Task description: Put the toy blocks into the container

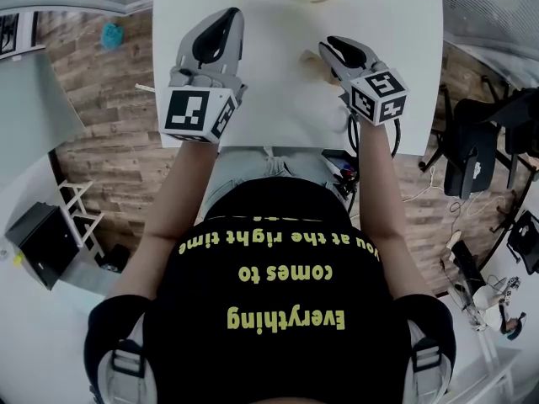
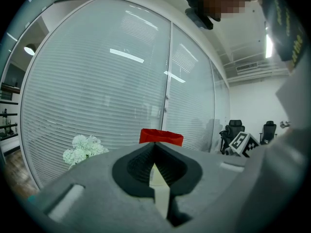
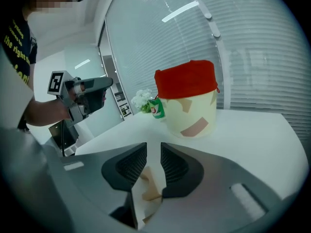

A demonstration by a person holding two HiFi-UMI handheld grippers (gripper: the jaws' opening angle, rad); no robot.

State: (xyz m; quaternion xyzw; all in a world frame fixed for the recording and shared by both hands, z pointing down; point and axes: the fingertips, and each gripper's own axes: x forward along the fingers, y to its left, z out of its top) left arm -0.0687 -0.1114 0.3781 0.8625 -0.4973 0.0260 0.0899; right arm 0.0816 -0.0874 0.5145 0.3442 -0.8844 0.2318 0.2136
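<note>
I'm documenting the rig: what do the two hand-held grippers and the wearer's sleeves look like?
Both the left hand-held gripper and right hand-held gripper have grey bodies, black ribbed jaw pads and a cube of black-and-white square markers. The person wears a black short-sleeved T-shirt with yellow lettering.

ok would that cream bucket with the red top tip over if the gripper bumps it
Probably not easily: the bucket stands upright on a fairly broad base on the white table, so a low nudge would likely slide it. The red top looks like soft fabric, so it would likely give rather than resist. Its contents are hidden, so its weight is unclear.
</note>
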